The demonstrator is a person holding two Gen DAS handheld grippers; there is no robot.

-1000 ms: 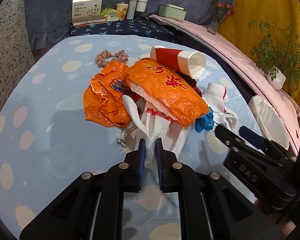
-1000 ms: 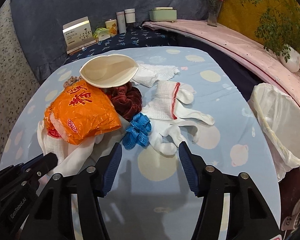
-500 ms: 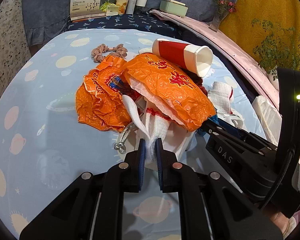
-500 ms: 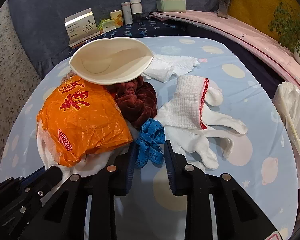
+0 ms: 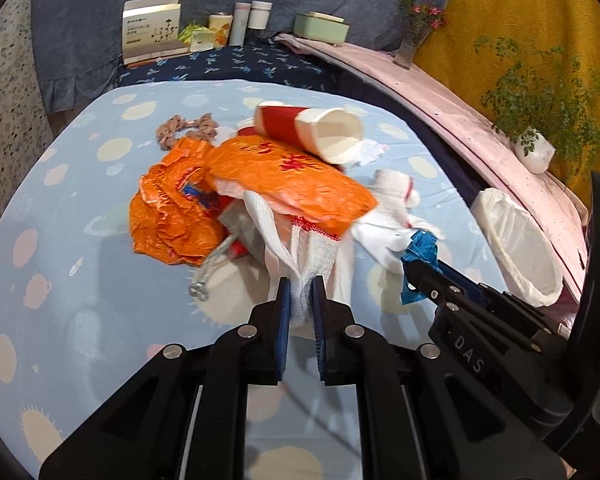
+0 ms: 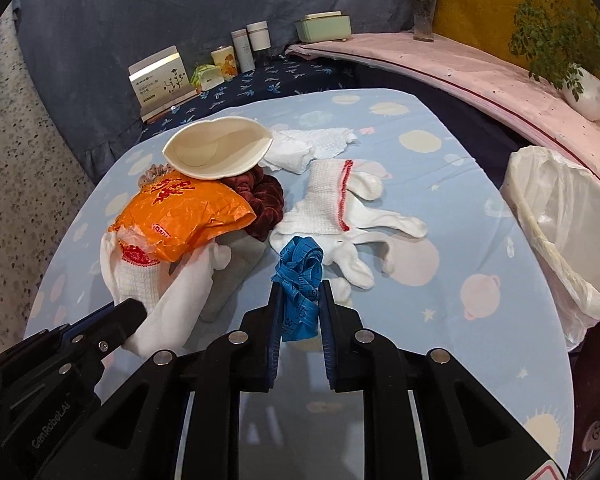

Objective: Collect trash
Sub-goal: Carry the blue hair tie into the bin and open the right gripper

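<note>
Your left gripper [image 5: 299,292] is pinched tight on the cuff of a white knit glove [image 5: 312,252] at the near edge of the pile, with the orange plastic bag [image 5: 296,176] and the red paper cup [image 5: 312,130] lying over its far end. Your right gripper [image 6: 299,300] is closing its jaws on the bunched blue tape measure [image 6: 300,276], which sits between the pads and looks lifted just off the blue tablecloth [image 6: 440,320].

Both are light and limp, so expect them to dangle and swing, not to hold any shape. The glove is soft and grippy, and the cuff is a fair place to hold it, but its buried end will likely drag the orange plastic bag along and tip the cup. The tape is slick and loosely coiled; grip through the thick of the bundle, not a single loop, or it may unspool and trail.

The bin with the white liner [image 6: 560,232] stands open at the right edge of the table, near your right gripper and well apart from the pile
</note>
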